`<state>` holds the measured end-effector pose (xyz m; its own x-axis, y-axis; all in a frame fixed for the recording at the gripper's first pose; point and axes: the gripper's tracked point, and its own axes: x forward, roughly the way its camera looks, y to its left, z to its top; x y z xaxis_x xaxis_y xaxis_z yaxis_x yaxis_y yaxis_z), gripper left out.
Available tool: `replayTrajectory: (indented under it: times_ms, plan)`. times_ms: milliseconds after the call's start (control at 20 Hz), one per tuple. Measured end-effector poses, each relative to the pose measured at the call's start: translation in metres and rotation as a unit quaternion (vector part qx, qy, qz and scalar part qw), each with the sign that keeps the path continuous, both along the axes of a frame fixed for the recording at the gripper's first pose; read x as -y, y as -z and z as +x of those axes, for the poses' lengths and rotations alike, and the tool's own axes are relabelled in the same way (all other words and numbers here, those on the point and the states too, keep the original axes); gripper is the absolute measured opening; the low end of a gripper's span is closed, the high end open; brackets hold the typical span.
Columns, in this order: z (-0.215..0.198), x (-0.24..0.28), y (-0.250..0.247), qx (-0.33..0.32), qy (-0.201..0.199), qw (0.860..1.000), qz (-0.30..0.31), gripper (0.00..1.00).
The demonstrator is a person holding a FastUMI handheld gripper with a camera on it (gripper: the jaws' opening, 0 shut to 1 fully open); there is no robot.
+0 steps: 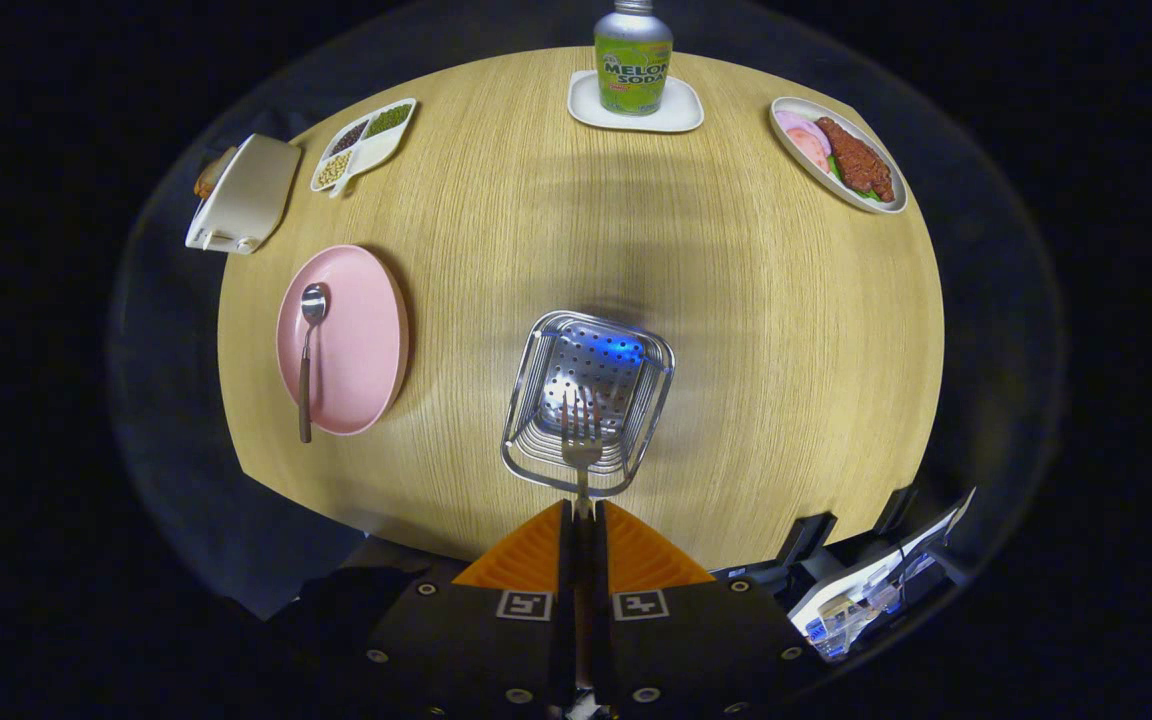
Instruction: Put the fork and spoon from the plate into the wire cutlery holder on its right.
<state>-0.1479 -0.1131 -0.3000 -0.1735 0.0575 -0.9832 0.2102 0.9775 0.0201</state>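
My gripper point(584, 510) is shut on the handle of a metal fork point(582, 435), whose tines point away from me. The fork hangs over the near part of the wire cutlery holder point(588, 400), a steel basket with a perforated bottom that stands just ahead of the fingers. To the left of the holder lies a pink plate point(356, 340). A spoon point(308, 355) with a dark handle rests on the plate's left side, bowl pointing away from me.
On the round wooden table point(756, 330): a green soda bottle point(633, 55) on a white coaster at the far side, a dish of food point(839, 153) far right, a divided snack tray point(364, 143) and a white box point(244, 193) far left.
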Motion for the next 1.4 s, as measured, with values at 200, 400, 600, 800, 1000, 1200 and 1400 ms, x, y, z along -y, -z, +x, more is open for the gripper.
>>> replayTrajectory:
  times_ms: [200,400,600,800,1000,1200,1400]
  plan:
    - [0.013,0.01,0.008,0.004,0.001,1.0,-0.018,0.08]
    - [0.025,0.018,0.016,0.02,-0.001,0.999,-0.04,0.08]
    - [0.041,0.024,0.02,0.059,0.001,0.996,-0.067,0.12]
    - [0.062,0.022,0.01,0.126,0.012,0.989,-0.078,0.13]
    - [0.09,0.009,-0.012,0.218,0.008,0.973,-0.074,0.2]
    - [0.119,0.002,-0.043,0.323,0.0,0.942,-0.092,0.32]
    - [0.144,0.0,-0.078,0.432,-0.006,0.893,-0.128,0.52]
